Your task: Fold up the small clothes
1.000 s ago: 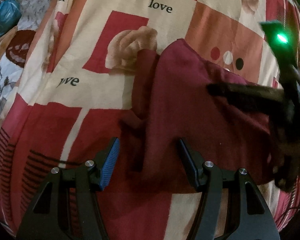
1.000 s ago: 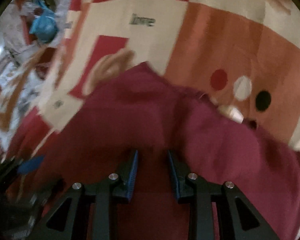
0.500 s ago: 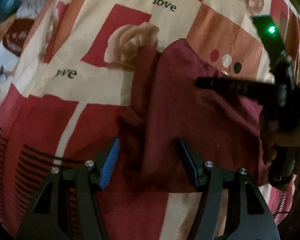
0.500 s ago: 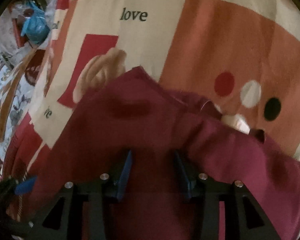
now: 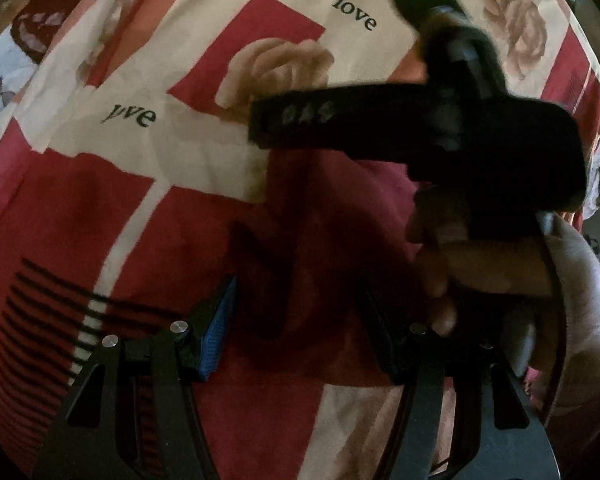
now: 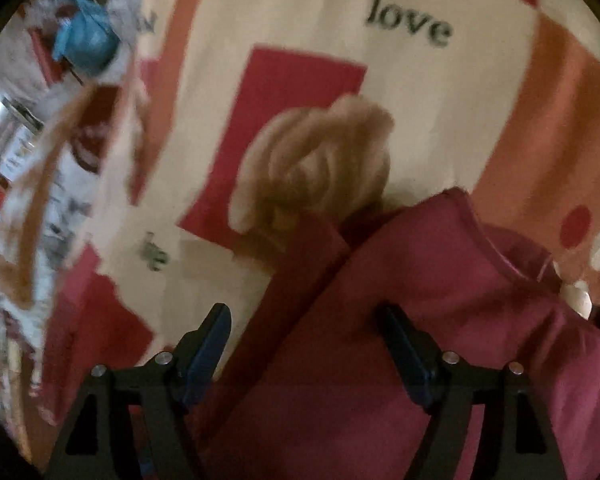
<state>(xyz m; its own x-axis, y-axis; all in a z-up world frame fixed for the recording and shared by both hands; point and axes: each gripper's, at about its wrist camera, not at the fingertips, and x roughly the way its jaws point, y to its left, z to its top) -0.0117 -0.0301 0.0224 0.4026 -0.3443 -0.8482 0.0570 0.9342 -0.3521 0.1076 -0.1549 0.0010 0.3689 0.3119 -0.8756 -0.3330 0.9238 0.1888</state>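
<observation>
The maroon garment (image 6: 420, 340) lies partly folded on the printed bedsheet (image 6: 300, 20), filling the lower right of the right wrist view and the dim centre of the left one. Half a second ago the right tool (image 6: 304, 344) was nearly closed over the cloth; now its jaws stand wide apart, so it seems to have let go, one fold likely laid. It has also swung across the left camera's view. The left tool (image 5: 296, 320) remains open, empty, above the garment's edge.
</observation>
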